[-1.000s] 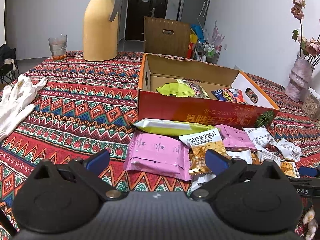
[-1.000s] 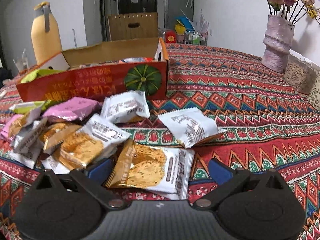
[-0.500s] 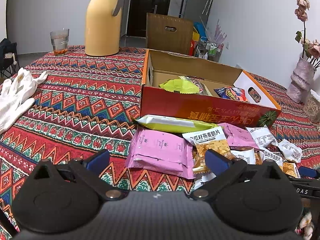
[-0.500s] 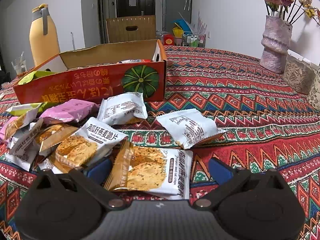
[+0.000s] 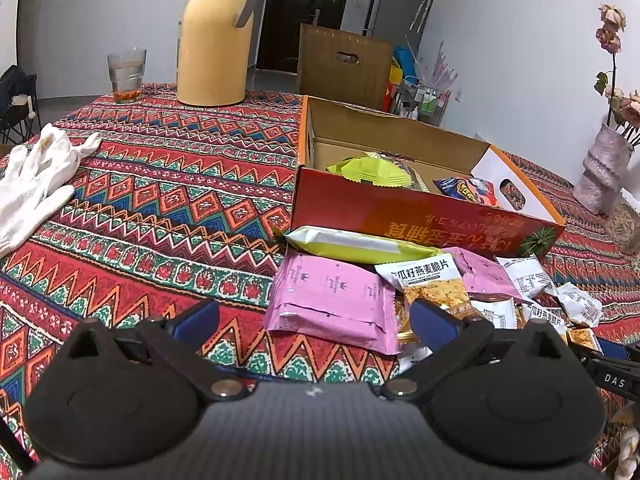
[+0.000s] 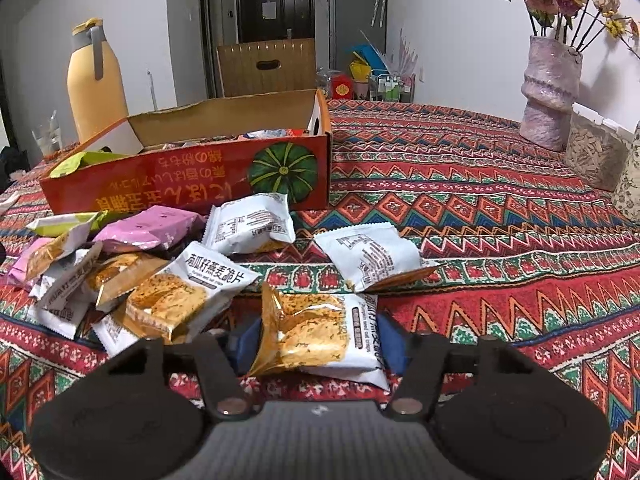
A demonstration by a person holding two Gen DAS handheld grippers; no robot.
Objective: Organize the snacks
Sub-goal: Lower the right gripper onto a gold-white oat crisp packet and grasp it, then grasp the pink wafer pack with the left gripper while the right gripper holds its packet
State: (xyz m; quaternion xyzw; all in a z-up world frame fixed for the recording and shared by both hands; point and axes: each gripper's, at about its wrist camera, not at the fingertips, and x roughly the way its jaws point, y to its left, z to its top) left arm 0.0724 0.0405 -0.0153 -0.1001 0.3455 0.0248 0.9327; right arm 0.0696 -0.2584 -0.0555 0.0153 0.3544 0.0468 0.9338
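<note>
An open red-orange cardboard box [image 5: 420, 208] [image 6: 180, 176] holds a few snack packets. In front of it lies a loose pile: a pink packet [image 5: 332, 300], a yellow-green packet [image 5: 348, 242] and several white-and-gold oat crisp packets [image 5: 428, 276]. My left gripper [image 5: 316, 316] hangs open just before the pink packet, with nothing between its fingers. My right gripper [image 6: 320, 344] is closing its jaws, and the blue pads press on one oat crisp packet [image 6: 316, 332], which buckles upward between them. Two white packets [image 6: 250, 226] [image 6: 372, 256] lie just beyond it.
A yellow thermos [image 5: 216, 40] and a glass [image 5: 126, 76] stand at the far left of the patterned tablecloth. White gloves [image 5: 36, 176] lie on the left. At the right edge stand a vase with flowers [image 6: 552, 92] and a container of seeds [image 6: 596, 152]. A brown carton [image 5: 344, 64] stands behind the table.
The right jaws have come together from wide open onto the oat crisp packet, crumpling it upright. The left gripper stays open and has hardly moved.
</note>
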